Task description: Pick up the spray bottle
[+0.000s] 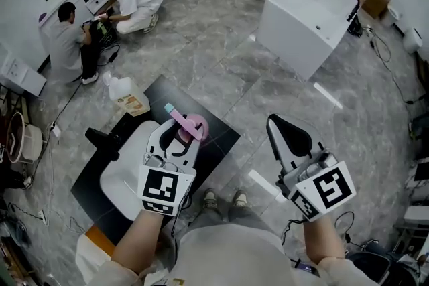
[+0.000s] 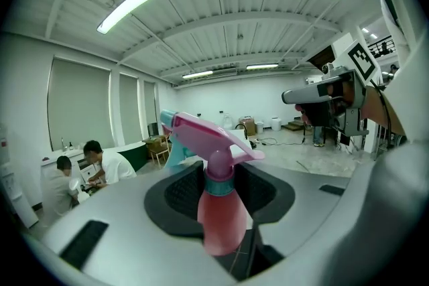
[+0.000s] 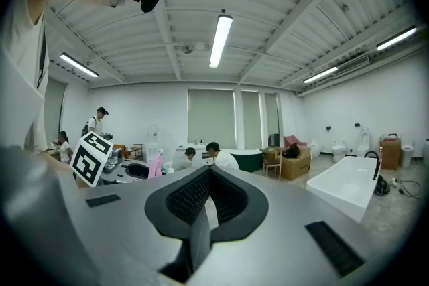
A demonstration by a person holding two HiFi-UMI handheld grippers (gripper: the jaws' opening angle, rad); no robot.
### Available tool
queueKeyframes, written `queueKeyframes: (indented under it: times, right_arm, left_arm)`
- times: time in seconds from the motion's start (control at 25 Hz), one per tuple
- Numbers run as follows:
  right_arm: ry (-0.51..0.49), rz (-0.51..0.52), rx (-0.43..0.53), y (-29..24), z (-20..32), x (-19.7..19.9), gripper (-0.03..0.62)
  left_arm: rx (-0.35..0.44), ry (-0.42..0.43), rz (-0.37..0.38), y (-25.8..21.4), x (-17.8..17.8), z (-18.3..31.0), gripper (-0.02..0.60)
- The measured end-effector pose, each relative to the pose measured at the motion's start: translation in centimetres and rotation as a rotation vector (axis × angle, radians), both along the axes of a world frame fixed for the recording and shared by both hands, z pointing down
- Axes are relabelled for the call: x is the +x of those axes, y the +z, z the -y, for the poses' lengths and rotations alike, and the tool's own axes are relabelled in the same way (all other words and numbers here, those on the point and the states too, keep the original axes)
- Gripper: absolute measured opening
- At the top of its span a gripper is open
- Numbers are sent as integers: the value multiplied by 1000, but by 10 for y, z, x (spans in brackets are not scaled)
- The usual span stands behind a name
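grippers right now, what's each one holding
Left gripper: closed on the pink plastic spray bottle.
Right gripper: closed, empty.

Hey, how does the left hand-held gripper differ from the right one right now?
The left hand-held gripper is clamped on a pink plastic spray bottle; the right hand-held gripper holds nothing. The left one's jaws stand apart around the bottle's neck, the right one's are shut together. Both carry a cube with square markers.
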State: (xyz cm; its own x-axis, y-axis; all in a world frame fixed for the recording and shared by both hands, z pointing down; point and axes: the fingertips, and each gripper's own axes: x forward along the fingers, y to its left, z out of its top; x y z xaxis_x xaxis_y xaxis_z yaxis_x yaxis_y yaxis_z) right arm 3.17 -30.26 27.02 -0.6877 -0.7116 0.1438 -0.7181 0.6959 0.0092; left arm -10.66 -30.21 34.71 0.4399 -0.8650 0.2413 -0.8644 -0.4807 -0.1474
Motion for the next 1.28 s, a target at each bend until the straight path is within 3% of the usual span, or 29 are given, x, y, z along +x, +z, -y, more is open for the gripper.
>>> queueKeyframes:
  times: [0.28, 0.48, 0.56, 0.76, 1.28]
  right_arm:
    - [36, 12, 74, -35, -26, 20, 28]
    - [50, 22, 91, -47, -36, 32, 28]
    - [46, -2, 110, -49, -40, 33, 28]
    - [29, -52, 140, -50, -53, 34, 28]
    - [-12, -13, 40, -26, -63, 35, 28]
  left_arm:
    - [113, 19, 52, -48, 5, -16, 155]
    - [148, 6, 11, -73, 13, -29, 155]
    - [159, 18, 35, -73, 16, -31, 155]
    - [164, -4, 4, -80, 22, -37, 155]
    - [120, -8, -4, -67, 30, -55, 152]
